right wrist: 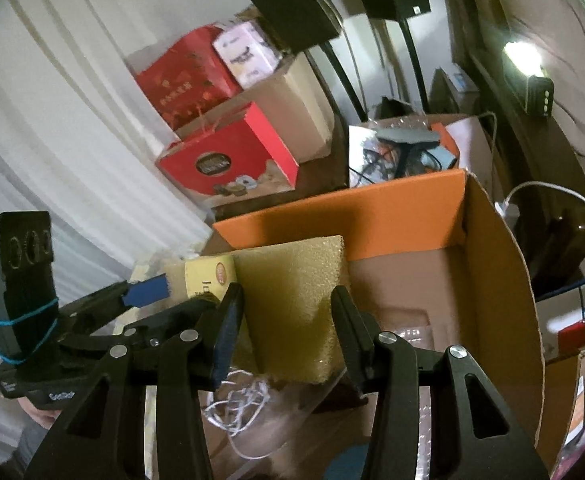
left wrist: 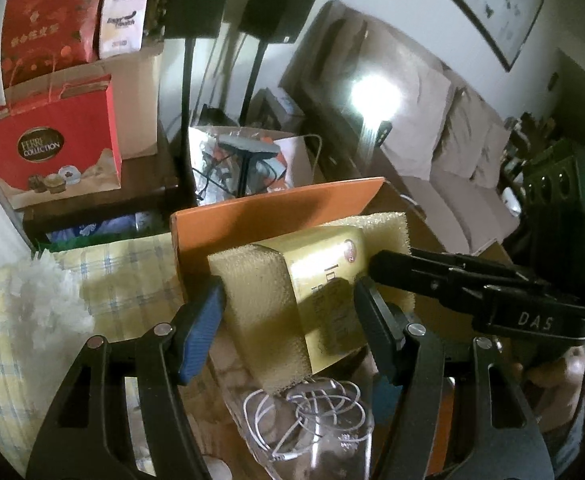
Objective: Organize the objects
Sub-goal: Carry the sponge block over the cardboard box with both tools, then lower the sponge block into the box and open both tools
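I've got the yellow foam block [left wrist: 260, 312], with its cream paper label band [left wrist: 328, 280], held up over the open cardboard box [right wrist: 492, 280], just in front of the box's orange flap [left wrist: 276, 220]. Both claws are on it. My left gripper [left wrist: 288, 320] straddles the label end with its jaws spread; the blue pad [left wrist: 200, 332] sits against one foam face and the other finger is at the label side, though I can't tell how hard it's squeezing. My right gripper [right wrist: 288, 336] has its fingers either side of the other end of the foam, apparently touching both faces; I read that as a light pinch, not a confirmed clamp. Below the foam, inside the box, a tangle of white cable [left wrist: 312, 404] lies on clear plastic packaging [right wrist: 408, 332]. My guess at the step: two-handed carry of the foam, about to stow it in the box. The next move calls for lowering both grippers together, keeping the block level and clear of the orange flap, then setting it down beside the cable rather than on it. I'd release one side first and check that the foam stays put. The red gift bags [left wrist: 48, 148] behind the box aren't in play.
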### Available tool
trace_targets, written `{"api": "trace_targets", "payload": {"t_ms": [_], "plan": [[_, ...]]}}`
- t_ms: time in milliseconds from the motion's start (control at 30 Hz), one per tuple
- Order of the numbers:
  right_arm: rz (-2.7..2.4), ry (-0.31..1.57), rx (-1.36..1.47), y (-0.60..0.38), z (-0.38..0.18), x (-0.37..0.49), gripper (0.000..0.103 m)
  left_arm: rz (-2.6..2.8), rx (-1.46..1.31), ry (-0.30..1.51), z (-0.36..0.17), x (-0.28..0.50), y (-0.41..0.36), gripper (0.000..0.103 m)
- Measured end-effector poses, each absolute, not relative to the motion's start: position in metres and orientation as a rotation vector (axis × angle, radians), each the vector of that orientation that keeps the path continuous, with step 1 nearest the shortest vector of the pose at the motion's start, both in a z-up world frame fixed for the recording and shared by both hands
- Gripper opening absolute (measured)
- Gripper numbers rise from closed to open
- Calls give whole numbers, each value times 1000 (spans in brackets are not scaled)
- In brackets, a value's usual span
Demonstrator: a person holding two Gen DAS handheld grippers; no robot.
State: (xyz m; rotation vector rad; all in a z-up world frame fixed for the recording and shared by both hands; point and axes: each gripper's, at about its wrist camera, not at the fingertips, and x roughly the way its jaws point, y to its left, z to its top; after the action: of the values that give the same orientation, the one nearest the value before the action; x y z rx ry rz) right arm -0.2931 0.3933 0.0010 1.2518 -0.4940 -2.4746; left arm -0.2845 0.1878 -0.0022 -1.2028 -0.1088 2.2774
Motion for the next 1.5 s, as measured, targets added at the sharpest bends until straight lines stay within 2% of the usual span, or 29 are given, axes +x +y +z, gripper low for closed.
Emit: {"api": "trace_targets", "payload": {"t_ms": [100,267,467,600,700,933,1033,1167,1233,1267,1500], "plan": [[-2472,-491,1288,392,-9,-301,47,2295,-1208,-72,-6,-288,193,64],[-2502,-483,1295,391,-12,-305,49,2338,-1204,-22,-5,-287,193,82],[-2552,-426,1251,387,2,-289,52,2365,-1155,-47,12,-279,173,84],[-2568,-372,1197,374,16,-271,59,2406,-1121,-48,28,-267,150,85],[-2589,-314,1151,359,27,-256,63,2470,-1105,-41,36,-257,130,95],[-2596,-177,1090,316,43,-227,69,2568,-1148,-54,34,-240,81,96],[-2579,-169,1078,297,44,-218,70,2593,-1153,-38,29,-227,65,102],[-2577,-169,1078,284,43,-209,74,2612,-1142,-24,24,-209,50,103],[-2576,-174,1078,278,43,-205,84,2617,-1130,-17,23,-199,47,103],[-2580,-172,1075,275,43,-202,85,2623,-1120,-11,22,-194,46,103],[-2600,-175,1044,259,43,-182,88,2592,-1108,-4,9,-174,41,103]]}}
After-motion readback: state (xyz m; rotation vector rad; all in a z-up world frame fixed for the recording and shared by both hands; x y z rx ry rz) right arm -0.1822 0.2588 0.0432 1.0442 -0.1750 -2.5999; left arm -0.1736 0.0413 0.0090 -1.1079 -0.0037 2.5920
